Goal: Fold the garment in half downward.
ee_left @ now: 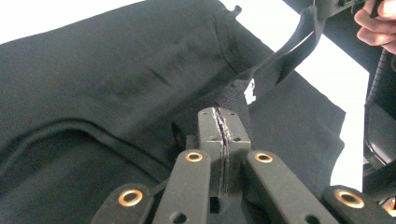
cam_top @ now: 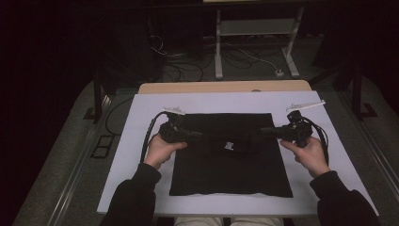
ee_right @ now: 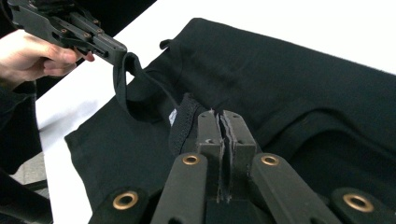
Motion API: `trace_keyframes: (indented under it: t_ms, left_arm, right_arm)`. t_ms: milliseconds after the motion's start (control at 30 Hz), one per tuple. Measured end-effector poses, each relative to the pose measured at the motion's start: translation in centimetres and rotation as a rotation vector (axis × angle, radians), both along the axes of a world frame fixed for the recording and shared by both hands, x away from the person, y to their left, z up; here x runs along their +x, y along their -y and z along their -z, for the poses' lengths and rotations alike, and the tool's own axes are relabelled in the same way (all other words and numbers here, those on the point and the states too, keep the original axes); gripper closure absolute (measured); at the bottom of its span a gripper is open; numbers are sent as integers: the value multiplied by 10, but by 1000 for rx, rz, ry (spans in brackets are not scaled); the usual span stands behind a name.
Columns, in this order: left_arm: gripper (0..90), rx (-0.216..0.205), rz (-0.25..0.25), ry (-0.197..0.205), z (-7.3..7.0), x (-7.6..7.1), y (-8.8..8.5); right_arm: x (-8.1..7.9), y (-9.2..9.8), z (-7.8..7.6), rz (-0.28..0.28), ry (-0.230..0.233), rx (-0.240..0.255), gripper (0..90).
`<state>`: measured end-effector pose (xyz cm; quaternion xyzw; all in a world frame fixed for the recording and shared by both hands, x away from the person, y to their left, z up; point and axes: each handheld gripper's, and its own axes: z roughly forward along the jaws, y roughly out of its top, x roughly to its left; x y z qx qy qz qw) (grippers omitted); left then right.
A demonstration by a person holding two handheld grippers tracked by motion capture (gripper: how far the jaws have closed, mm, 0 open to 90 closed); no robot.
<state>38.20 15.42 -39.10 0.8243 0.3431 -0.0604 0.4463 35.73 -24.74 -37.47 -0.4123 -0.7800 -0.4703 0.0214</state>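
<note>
A black shirt (cam_top: pixel 226 174) lies flat on a white board (cam_top: pixel 136 155), with a small white label (cam_top: pixel 228 145) near its middle. My left gripper (cam_top: pixel 196 136) is over the shirt's upper left part and is shut on a fold of ribbed black fabric (ee_left: pixel 233 100). My right gripper (cam_top: pixel 264 132) comes in from the upper right and is shut on ribbed fabric (ee_right: pixel 187 121) too. In the left gripper view the jaws (ee_left: pixel 223 122) are pressed together on cloth, and a lifted strip runs up to the other gripper. The right gripper (ee_right: pixel 222 122) also shows pressed jaws.
The white board lies on a wooden table (cam_top: pixel 221 87). Beyond the table stands a white metal frame (cam_top: pixel 256 28), with cables (cam_top: pixel 188 70) on the dark floor. A bare white margin runs around the shirt on all sides.
</note>
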Motion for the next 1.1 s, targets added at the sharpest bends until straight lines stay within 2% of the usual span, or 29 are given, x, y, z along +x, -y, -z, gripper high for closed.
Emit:
trace_keyframes:
  t_ms: [233,300,500,833,967,1100]
  left_arm:
    - [880,-17,6,8,9,-13,-6]
    - [880,-7,7,11,10,-17,-7]
    - [880,-26,4,9,12,-24,-10]
    - [880,-33,35,6,12,-41,-10]
    - [880,-28,45,5,13,-46,-12]
    - [880,-20,67,-15,19,-50,-11]
  right_arm:
    - [-9,1,10,-8,-22,6,858]
    - [-12,1,11,-11,-27,4,858]
    - [-22,4,14,-7,-32,14,858]
    - [-37,9,24,-8,-68,25,858]
    - [-43,8,28,-26,-77,10,858]
    - [-49,6,30,-42,-88,-3,858]
